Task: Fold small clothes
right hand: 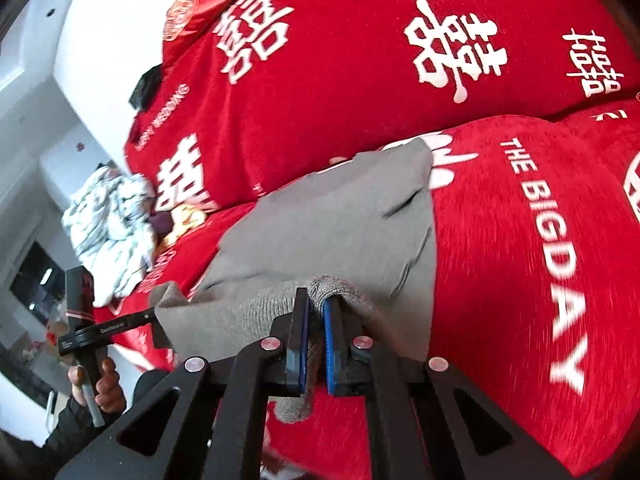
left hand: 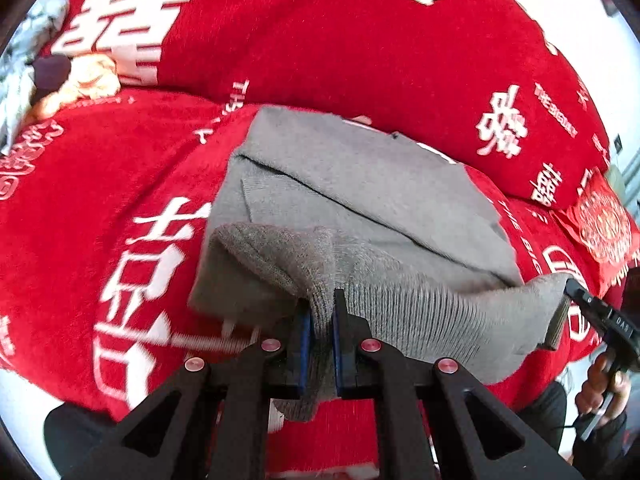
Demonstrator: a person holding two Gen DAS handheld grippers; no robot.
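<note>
A grey knitted sweater lies partly folded on a red blanket with white characters. My left gripper is shut on the sweater's ribbed hem, lifted off the blanket. The right gripper shows at the right edge of the left wrist view, pinching the other hem corner. In the right wrist view my right gripper is shut on the grey sweater at its ribbed edge. The left gripper holds the far corner there, a hand under it.
A rolled red quilt with white lettering rises behind the sweater. A pale crumpled cloth and an orange and dark bundle lie at the blanket's far end. A red printed cushion sits at the right. White furniture stands beyond.
</note>
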